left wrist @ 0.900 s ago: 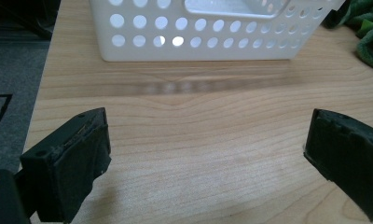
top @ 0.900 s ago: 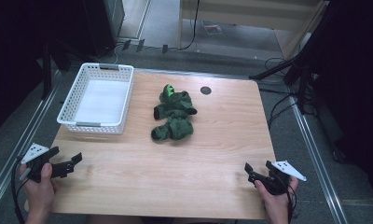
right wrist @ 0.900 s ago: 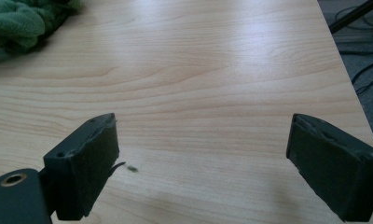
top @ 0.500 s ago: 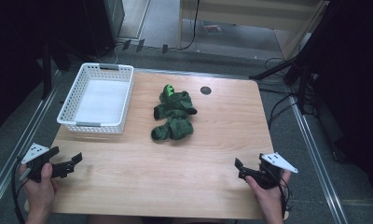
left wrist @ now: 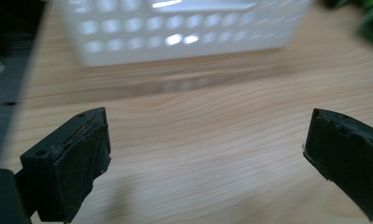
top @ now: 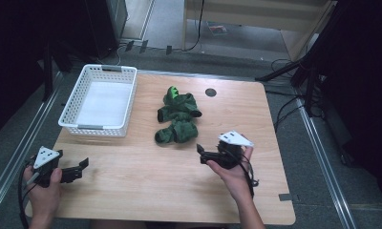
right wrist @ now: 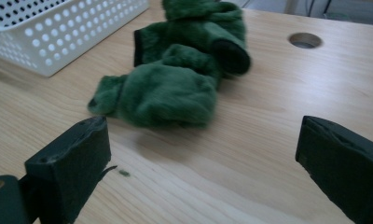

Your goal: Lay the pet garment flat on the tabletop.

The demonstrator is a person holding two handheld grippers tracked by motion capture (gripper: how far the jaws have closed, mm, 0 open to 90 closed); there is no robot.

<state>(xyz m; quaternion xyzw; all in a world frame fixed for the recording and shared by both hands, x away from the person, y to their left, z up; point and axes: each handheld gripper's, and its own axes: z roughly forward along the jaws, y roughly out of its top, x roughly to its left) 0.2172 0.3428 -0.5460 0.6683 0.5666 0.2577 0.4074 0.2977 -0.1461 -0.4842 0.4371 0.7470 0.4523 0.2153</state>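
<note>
Left black two-jaw gripper [top: 77,170] low at the near left edge, jaws wide apart, nothing between. Right black two-jaw gripper [top: 204,156] mid-table, pointing left, jaws spread wide, empty, forearm angled in from below.

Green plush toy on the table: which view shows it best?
The high view: the whole green plush toy shows there, lying beside the white perforated plastic basket. The right gripper view shows its near part close up, somewhat blurred. The left gripper view catches a blurred green edge at top right.
</note>
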